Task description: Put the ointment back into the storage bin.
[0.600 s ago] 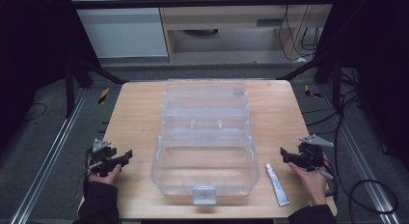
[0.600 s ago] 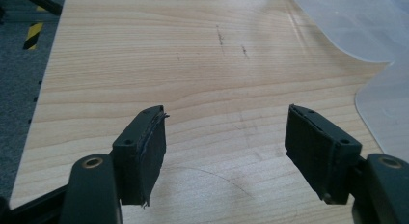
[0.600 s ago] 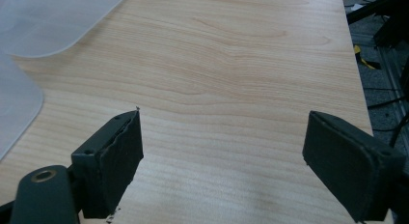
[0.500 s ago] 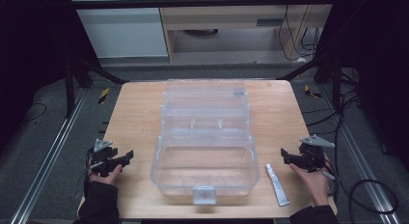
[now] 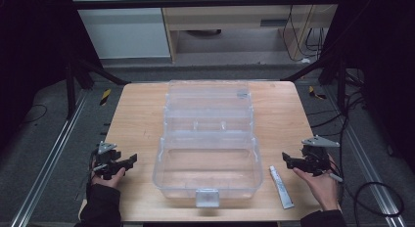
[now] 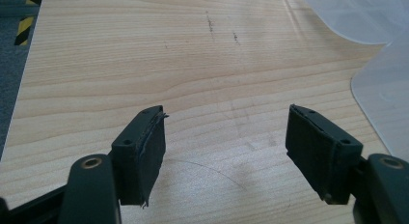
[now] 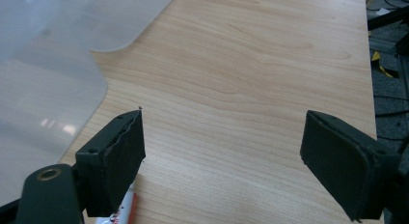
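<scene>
A clear plastic storage box [image 5: 208,139] stands open in the middle of the wooden table [image 5: 137,119], its lid tilted back and its trays stepped up behind the deep front bin. A white tube [image 5: 281,187] lies on the table just right of the box; its end peeks out by my right gripper's left jaw as the tube [image 7: 118,212]. My left gripper [image 5: 128,161] rests near the table's left front edge, open and empty, jaws wide over bare wood [image 6: 226,137]. My right gripper [image 5: 288,161] hovers at the right front, open and empty [image 7: 224,161].
The box's clear corner [image 6: 381,89] lies to the right of my left gripper, and the box wall [image 7: 48,89] to the left of my right gripper. Black frame legs and cables [image 5: 352,114] flank the table on the dark floor. A cabinet [image 5: 235,16] stands behind.
Both hands have shifted only slightly; the right gripper has edged a little. The box and the tube have stayed put.
</scene>
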`<state>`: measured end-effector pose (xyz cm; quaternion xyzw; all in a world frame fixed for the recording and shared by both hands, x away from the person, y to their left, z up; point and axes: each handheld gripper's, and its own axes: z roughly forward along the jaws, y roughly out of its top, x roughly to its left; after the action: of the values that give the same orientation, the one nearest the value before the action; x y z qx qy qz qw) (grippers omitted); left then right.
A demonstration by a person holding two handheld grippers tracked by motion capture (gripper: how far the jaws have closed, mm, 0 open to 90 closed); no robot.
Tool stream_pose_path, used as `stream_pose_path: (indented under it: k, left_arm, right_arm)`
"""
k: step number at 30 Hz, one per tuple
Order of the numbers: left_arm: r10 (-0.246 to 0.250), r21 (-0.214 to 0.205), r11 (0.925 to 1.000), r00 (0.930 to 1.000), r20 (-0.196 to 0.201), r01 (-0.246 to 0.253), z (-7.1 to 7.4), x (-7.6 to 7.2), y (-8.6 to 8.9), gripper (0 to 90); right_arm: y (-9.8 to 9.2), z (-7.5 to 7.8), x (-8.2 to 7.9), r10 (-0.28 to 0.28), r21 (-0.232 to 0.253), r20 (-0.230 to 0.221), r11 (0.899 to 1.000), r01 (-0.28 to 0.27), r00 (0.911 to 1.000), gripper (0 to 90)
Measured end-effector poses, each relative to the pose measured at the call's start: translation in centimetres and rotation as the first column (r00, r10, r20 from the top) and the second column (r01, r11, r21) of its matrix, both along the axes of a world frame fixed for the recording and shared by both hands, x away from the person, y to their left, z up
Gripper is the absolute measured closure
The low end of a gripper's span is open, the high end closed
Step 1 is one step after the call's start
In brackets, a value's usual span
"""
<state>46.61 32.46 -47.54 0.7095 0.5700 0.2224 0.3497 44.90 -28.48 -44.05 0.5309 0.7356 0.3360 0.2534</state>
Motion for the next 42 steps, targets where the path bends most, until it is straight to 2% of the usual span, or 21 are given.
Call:
stream_pose_path:
  k: [2,5,9,14,19,24,25,29,33,34,36,38,41,42]
  left_arm:
    - [0.000,0.001,1.0000,1.0000,-0.003,0.000,0.0,0.0,0.0,30.2]
    - [-0.003,0.003,1.0000,1.0000,-0.005,0.003,0.0,0.0,0.0,30.2]
    - [-0.007,0.003,1.0000,0.9999,-0.011,0.007,-0.1,0.1,0.0,30.2]
    - [-0.011,0.003,0.9999,0.9998,-0.014,0.011,-0.1,0.1,-0.2,30.2]
    - [-0.014,0.007,0.9999,0.9998,-0.017,0.014,-0.1,0.1,-0.3,30.3]
    - [-0.016,0.008,0.9998,0.9996,-0.021,0.017,-0.1,0.1,-0.3,30.3]
    - [-0.017,0.010,0.9998,0.9996,-0.021,0.017,-0.1,0.1,-0.3,30.3]
    - [-0.017,0.011,0.9998,0.9996,-0.022,0.017,-0.1,0.1,-0.3,30.3]
    - [-0.019,0.011,0.9998,0.9995,-0.025,0.019,-0.2,0.1,-0.3,30.3]
    - [-0.019,0.012,0.9997,0.9995,-0.025,0.019,-0.2,0.1,-0.3,30.3]
    - [-0.020,0.013,0.9997,0.9995,-0.026,0.020,-0.2,0.1,-0.3,30.3]
    - [-0.020,0.013,0.9997,0.9995,-0.026,0.020,-0.1,0.1,-0.3,30.3]
    - [-0.021,0.014,0.9997,0.9994,-0.027,0.021,-0.1,0.1,-0.3,30.3]
    - [-0.022,0.015,0.9996,0.9994,-0.028,0.022,-0.2,0.1,-0.3,30.3]
  right_arm:
    - [0.6,0.8,-0.2,0.028,-0.003,-0.017,1.000,-0.028,0.9995,17.5]
    - [1.0,1.5,-0.3,0.031,-0.008,-0.029,0.999,-0.031,0.9991,20.9]
    - [1.3,2.4,-0.5,0.035,-0.020,-0.023,0.999,-0.036,0.9991,23.7]
    - [1.9,3.3,-0.6,0.054,-0.019,-0.052,0.998,-0.055,0.9972,26.6]
    - [2.5,3.9,-0.5,0.067,-0.040,-0.122,0.997,-0.072,0.9903,29.3]
    - [2.9,4.3,-0.5,0.070,-0.045,-0.155,0.996,-0.078,0.9853,33.0]
    - [3.1,4.3,-0.5,0.071,-0.054,-0.178,0.995,-0.081,0.9814,34.0]
    - [3.4,4.1,-0.6,0.074,-0.070,-0.216,0.993,-0.091,0.9737,35.9]
    - [3.7,3.6,-0.7,0.073,-0.075,-0.268,0.993,-0.096,0.9608,37.3]
    - [3.8,3.3,-0.7,0.075,-0.076,-0.289,0.992,-0.101,0.9543,38.5]
    - [3.9,3.3,-0.7,0.077,-0.076,-0.294,0.992,-0.104,0.9528,38.5]
    - [4.1,3.0,-0.7,0.075,-0.081,-0.325,0.991,-0.107,0.9428,39.0]
    - [4.3,2.9,-0.7,0.072,-0.088,-0.333,0.990,-0.107,0.9400,39.9]
    - [4.4,2.7,-0.7,0.075,-0.090,-0.348,0.989,-0.113,0.9344,40.4]
